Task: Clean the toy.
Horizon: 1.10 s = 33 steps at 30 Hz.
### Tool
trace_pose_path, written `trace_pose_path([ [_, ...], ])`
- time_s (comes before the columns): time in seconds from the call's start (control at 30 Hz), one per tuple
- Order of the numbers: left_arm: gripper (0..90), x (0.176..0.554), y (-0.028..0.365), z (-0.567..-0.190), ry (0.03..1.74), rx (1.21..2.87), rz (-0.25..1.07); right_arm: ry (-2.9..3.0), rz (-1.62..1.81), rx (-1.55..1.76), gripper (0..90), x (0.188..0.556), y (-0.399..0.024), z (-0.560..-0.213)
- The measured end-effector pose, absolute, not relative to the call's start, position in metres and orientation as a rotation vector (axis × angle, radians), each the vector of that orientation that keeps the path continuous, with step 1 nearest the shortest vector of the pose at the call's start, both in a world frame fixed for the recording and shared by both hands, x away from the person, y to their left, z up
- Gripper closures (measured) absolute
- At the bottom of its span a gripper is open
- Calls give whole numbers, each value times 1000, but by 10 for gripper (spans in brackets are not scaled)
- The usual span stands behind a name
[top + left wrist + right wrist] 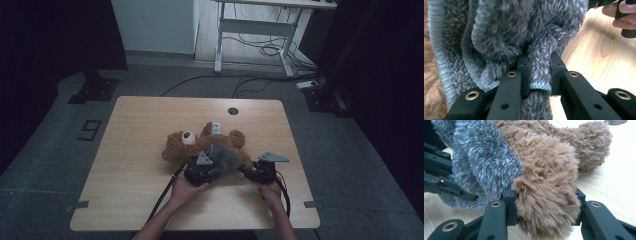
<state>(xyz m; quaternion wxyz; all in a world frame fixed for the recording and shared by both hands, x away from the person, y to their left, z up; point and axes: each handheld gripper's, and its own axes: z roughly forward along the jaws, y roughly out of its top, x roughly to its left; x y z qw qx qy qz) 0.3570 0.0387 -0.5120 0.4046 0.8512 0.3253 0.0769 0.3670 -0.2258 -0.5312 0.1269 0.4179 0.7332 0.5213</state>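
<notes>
A brown teddy bear [179, 145] lies on its back in the middle of the wooden table [130, 175], head to the left. A fuzzy grey knitted garment [226, 159] covers its lower body. My left gripper [202, 170] sits at the garment's near left edge. In the left gripper view the left gripper [539, 62] is shut on a rolled grey sleeve [540, 75] with a ribbed cuff. My right gripper [251, 172] is at the bear's near right side. In the right gripper view the right gripper [544, 192] is shut on a brown furry leg [549, 202], with the grey garment [481, 162] just left of it.
A white tag [215, 128] lies on the bear's far side. A round cable hole [233, 110] sits near the table's far edge. Behind the table stand a white desk frame [260, 30], loose floor cables [250, 80] and two black stand bases [95, 90].
</notes>
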Motion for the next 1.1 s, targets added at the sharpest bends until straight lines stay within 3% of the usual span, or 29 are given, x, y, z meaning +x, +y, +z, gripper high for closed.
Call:
trace_pose_path([
  [0.27,755,353,44,-506,809,2127,215,2129,1526,1215,555,367,-226,-532],
  [0.63,753,355,47,-451,753,1970,350,2125,1530,1221,555,367,-226,-532],
  [0.83,752,369,20,-480,787,2069,275,2132,1527,1221,557,367,-227,-531],
  [1.1,758,360,18,-500,800,2101,215,2150,1506,1224,559,368,-227,-533],
])
